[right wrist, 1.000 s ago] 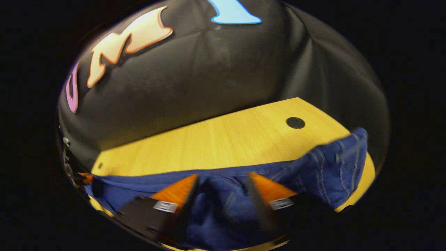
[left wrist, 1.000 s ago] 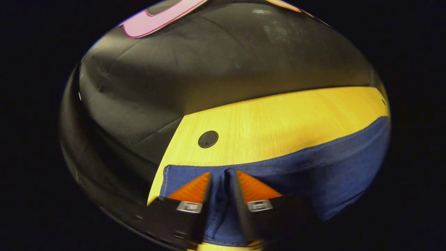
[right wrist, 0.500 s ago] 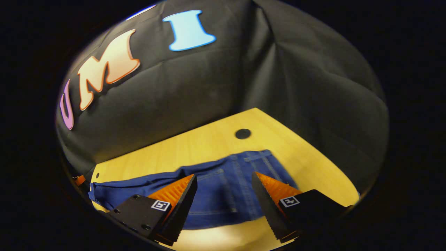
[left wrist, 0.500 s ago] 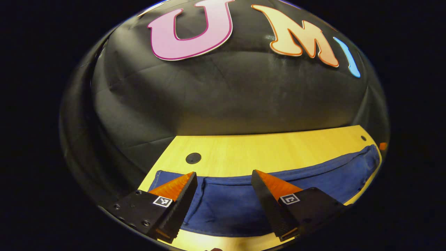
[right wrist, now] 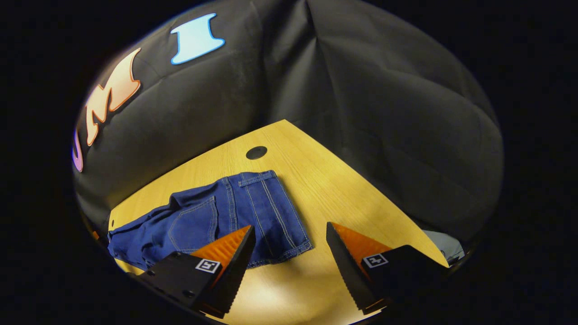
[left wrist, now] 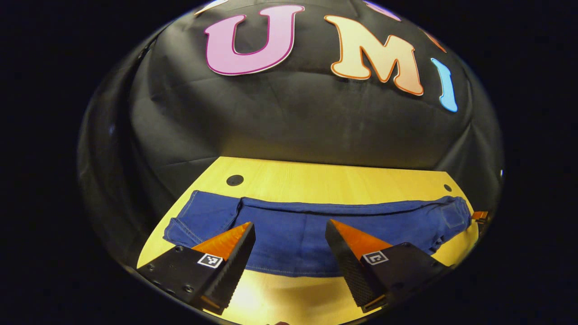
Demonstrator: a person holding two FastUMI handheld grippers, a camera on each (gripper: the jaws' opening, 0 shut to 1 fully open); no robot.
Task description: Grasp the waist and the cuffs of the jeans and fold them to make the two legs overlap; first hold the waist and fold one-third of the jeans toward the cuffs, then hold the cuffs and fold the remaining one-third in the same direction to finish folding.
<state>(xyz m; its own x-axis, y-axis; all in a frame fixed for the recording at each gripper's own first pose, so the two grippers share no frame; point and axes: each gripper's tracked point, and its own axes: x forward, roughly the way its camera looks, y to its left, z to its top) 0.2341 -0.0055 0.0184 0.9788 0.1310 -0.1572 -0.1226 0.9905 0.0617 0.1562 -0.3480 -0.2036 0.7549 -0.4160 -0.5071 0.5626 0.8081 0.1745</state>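
Observation:
The blue jeans (left wrist: 316, 225) lie flat across the wooden table (left wrist: 338, 178), their legs overlapped, cuffs (left wrist: 180, 225) at the left and waist (left wrist: 454, 212) at the right. My left gripper (left wrist: 289, 223) hovers open above the leg part, nothing between its fingers. A small part of the right gripper (left wrist: 480, 216) shows just past the waist end. In the right gripper view the waist (right wrist: 275, 212) and a back pocket (right wrist: 194, 225) lie flat. My right gripper (right wrist: 290, 226) stands open above the waist's near corner, holding nothing.
A round black grommet (left wrist: 234, 180) sits in the table near the cuffs, another grommet (right wrist: 256, 152) behind the waist. The table's right edge (right wrist: 384, 198) runs close past the waist. Bare wood lies in front of the jeans (left wrist: 289, 289).
Both grippers were shut on the denim a second ago. They have opened, let go and drawn back and up; the jeans have settled flat on the table.

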